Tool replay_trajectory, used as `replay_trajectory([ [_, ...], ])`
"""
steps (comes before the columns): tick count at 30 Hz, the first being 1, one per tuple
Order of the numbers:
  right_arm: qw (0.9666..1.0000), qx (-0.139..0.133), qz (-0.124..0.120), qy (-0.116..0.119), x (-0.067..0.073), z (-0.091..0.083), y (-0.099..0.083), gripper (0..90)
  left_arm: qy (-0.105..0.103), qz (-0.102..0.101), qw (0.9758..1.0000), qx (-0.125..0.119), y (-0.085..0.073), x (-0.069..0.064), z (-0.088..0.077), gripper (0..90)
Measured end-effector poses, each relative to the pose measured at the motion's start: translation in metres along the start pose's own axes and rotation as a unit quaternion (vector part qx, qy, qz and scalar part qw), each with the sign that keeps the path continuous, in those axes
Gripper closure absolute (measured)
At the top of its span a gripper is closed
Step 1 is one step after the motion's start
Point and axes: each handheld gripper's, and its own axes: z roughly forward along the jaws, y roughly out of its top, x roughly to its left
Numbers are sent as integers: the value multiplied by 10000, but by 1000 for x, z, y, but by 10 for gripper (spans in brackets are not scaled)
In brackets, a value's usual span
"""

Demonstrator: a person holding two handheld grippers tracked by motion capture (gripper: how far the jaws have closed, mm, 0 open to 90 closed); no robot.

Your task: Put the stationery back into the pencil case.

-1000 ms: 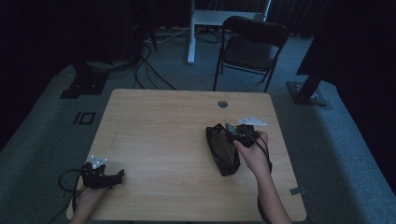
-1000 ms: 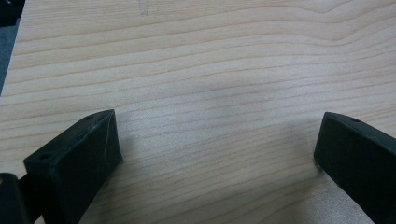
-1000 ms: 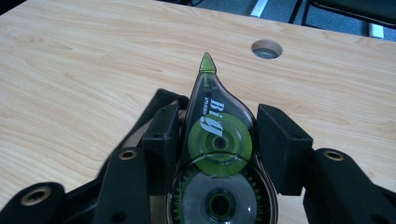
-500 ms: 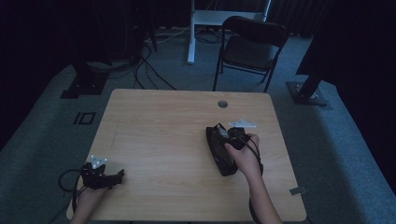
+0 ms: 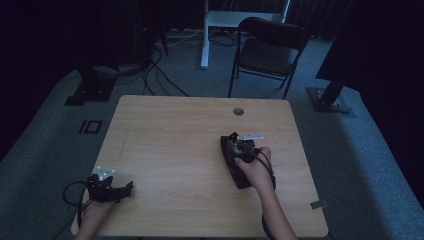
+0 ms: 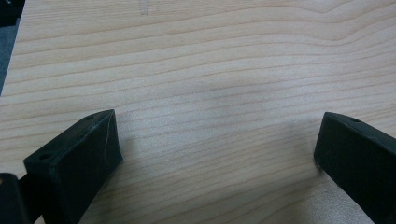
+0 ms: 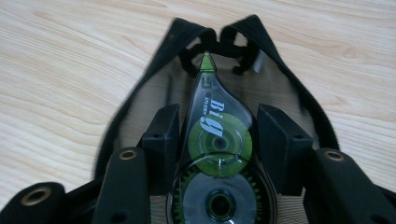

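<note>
A clear green correction-tape roller [image 7: 217, 135] sits between the pads of my right gripper [image 7: 217, 121], tip pointing away, and the pads press on both its sides. Below it lies an open black pouch [image 7: 140, 88] with a zip rim and mesh lining. In the high view the right gripper [image 5: 239, 150] hangs low over the far end of the pouch [image 5: 230, 157], right of the table's middle. My left gripper [image 5: 125, 187] rests at the near left corner. Its jaws [image 6: 217, 140] stand wide apart over bare wood with nothing between them.
The wooden table [image 5: 175, 130] has a round cable hole [image 5: 238, 111] near its far edge. A folding chair [image 5: 270, 45] stands behind the table. Cables and stand feet lie on the grey carpet to the far left and right.
My right gripper has moved left and down with the roller, from beside the pouch to just over its open mouth. The left gripper has stayed still.
</note>
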Motion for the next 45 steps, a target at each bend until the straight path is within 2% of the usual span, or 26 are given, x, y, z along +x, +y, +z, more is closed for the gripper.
replay_trajectory([
  [8, 9994, 305, 141, 45, 0, 13, 4, 506, 0, 1, 10000, 2, 0, 0, 0, 6],
  [13, 9985, 497, 195, -75, -1, 24, 4, 506, 0, -1, 10000, 0, 0, 0, 0, 6],
  [21, 9975, 659, 203, -150, 4, 30, 11, 505, 0, 1, 10000, 1, 0, 0, 0, 6],
  [30, 9969, 706, 335, -104, 2, 32, 12, 502, 1, 0, 10000, 1, 0, 0, 0, 6],
  [36, 9965, 776, 305, -87, 2, 32, 12, 505, 0, 2, 10000, 1, 0, 0, 0, 6],
  [45, 9969, 672, 409, 10, 0, 27, 12, 502, -1, 1, 10000, 1, 0, 0, 0, 6],
])
